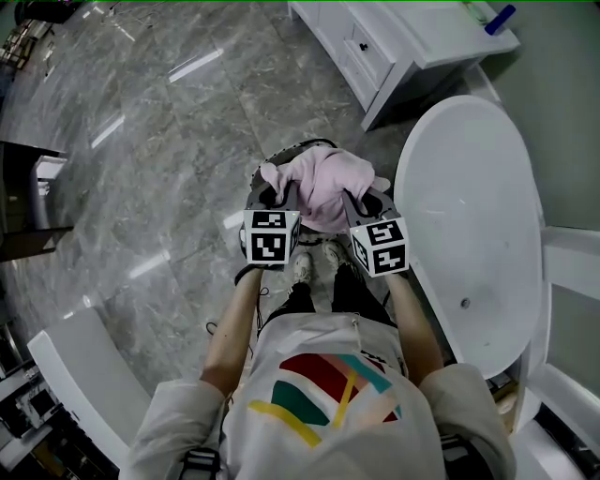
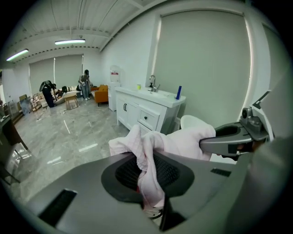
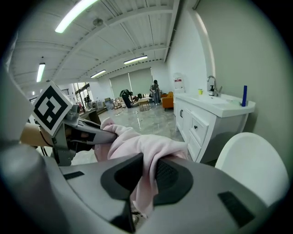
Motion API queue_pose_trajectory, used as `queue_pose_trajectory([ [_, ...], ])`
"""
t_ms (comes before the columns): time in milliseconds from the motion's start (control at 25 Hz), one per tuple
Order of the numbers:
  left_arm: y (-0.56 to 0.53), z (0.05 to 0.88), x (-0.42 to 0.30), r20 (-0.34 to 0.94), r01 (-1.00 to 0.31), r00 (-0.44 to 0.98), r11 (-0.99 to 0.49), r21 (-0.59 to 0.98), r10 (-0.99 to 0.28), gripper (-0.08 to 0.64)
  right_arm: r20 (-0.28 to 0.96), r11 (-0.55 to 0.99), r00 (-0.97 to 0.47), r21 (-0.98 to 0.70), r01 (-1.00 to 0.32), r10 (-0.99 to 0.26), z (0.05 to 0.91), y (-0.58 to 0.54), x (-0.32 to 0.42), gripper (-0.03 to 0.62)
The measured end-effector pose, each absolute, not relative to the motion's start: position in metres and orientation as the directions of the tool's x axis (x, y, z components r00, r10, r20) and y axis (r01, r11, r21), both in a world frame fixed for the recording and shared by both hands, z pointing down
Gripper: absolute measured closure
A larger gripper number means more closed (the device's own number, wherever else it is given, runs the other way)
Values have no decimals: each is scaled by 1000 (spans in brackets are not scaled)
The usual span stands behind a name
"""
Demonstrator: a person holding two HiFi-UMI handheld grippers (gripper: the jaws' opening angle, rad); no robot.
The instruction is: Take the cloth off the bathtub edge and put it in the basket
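A pale pink cloth [image 1: 323, 187] hangs bunched between both grippers, above a dark round basket [image 1: 267, 164] on the floor left of the white bathtub [image 1: 469, 216]. My left gripper [image 1: 275, 199] is shut on the cloth's left part [image 2: 149, 160]; its jaws pinch a fold. My right gripper [image 1: 361, 204] is shut on the cloth's right part [image 3: 146, 164]. In the left gripper view the right gripper [image 2: 229, 139] shows across the cloth, and in the right gripper view the left gripper [image 3: 80, 132] shows likewise. Most of the basket is hidden under the cloth.
A white vanity cabinet [image 1: 375, 47] with a blue bottle [image 1: 500, 19] stands beyond the tub. The grey marble floor [image 1: 141, 141] stretches to the left. A white curved object [image 1: 80, 375] lies at lower left. People [image 2: 84, 84] stand far off in the room.
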State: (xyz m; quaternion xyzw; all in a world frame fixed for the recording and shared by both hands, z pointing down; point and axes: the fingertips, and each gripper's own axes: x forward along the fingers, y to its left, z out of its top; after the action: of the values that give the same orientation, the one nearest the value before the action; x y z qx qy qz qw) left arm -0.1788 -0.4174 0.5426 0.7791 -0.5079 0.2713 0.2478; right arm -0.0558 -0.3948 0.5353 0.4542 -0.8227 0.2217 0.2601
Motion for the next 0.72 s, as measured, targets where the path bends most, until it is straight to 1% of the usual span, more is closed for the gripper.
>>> queue_pose_trajectory([
  [200, -413, 566, -185, 710, -936, 301, -341, 92, -637, 486, 665, 504, -458, -140, -852, -589, 559, -390, -64, 531],
  [360, -409, 583, -183, 744, -919, 313, -385, 81, -591, 486, 705, 511, -457, -155, -846, -542, 584, -388, -65, 531],
  [480, -405, 592, -185, 758, -913, 300, -405, 51, -579, 486, 738, 513, -454, -170, -841, -500, 596, -383, -66, 531],
  [720, -404, 595, -185, 764, -912, 292, -407, 42, -576, 486, 741, 496, -446, -176, -850, -502, 599, -382, -66, 531],
])
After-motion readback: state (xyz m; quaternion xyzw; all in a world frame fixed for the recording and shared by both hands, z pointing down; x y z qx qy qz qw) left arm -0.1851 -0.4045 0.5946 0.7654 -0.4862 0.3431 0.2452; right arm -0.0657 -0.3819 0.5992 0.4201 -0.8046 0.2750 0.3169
